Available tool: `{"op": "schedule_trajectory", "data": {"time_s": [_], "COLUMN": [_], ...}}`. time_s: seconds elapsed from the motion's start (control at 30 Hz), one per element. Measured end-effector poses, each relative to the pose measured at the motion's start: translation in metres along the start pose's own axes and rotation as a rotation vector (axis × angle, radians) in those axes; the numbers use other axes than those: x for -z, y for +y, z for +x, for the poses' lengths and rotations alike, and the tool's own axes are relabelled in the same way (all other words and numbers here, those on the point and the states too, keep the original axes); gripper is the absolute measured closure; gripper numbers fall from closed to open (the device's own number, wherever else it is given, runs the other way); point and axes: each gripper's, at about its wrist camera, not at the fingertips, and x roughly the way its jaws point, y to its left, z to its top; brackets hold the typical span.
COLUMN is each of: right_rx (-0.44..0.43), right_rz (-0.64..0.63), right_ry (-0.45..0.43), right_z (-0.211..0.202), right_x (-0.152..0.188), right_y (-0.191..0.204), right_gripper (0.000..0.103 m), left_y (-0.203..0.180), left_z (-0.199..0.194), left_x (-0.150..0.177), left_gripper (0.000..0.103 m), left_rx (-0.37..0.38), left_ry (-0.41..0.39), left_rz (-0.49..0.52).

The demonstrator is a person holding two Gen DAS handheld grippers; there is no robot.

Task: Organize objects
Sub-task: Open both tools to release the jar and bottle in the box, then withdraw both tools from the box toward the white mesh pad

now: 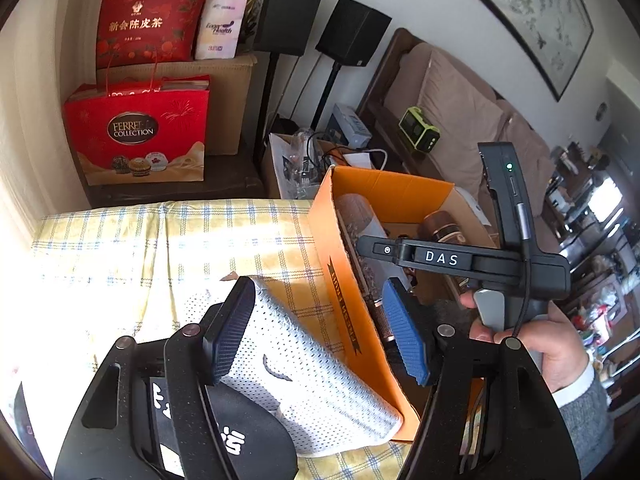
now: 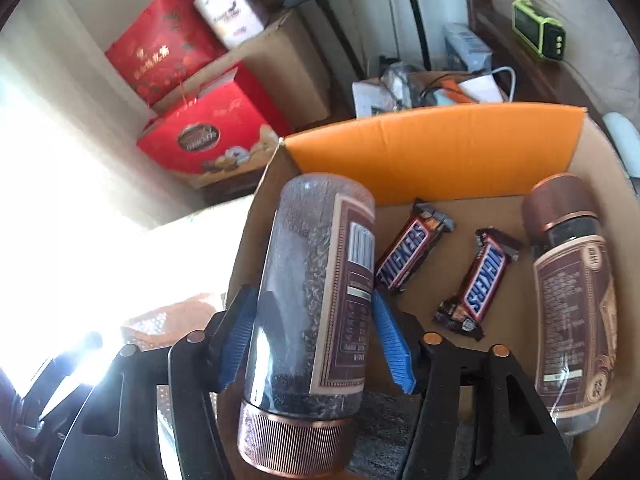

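the counter (image 1: 120,240), under a yellow checked cloth, carried an orange box (image 1: 340,256) at its right, flaps up, evidently the place where loose things were being gathered. on the box floor lay a second jar (image 2: 572,300) at the far right and two snickers bars (image 2: 404,256) between it and the near jar, so the sorting looked well along.

the right hand-held gripper (image 2: 316,340) pointed steeply down into the box, a tall jar (image 2: 316,292) of dark seeds lying between its blue pads, copper lid toward the camera. the left pad seemed to touch the glass; a thin gap showed at the right one, so i could not tell whether it was pinching or only straddling. likely the jar was being laid at the box's left wall.

the left hand-held gripper (image 1: 320,332) tilted down over a white mesh cap (image 1: 300,360) near the box's outer wall, jaws spread, one pad against the fabric, nothing clamped. it probably waited as the next item.
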Motion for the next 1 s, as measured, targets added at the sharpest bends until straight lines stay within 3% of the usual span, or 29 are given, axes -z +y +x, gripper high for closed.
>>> {"op": "schedule_trajectory", "data": {"time_s": [0.2, 0.57, 1.0], "right_rx": [0.037, 0.107, 0.179], "right_rz": [-0.02, -0.072, -0.105], "right_ry": [-0.056, -0.169, -0.213], "right_z": [-0.013, -0.061, -0.086], "right_x": [0.0, 0.018, 0.053], "right_y": [0.008, 0.029, 0.044], "right_gripper": [0.044, 0.042, 0.031], "left_y": [0.012, 0.012, 0.013], "left_z": [-0.003, -0.018, -0.048], "left_x": [0.0, 0.009, 0.019], "left_gripper": [0.023, 0.006, 0.004], "left_rx": [-0.005, -0.071, -0.117], "left_ry": [-0.002, -0.025, -0.035], "left_rz": [-0.025, 0.005, 0.034]}}
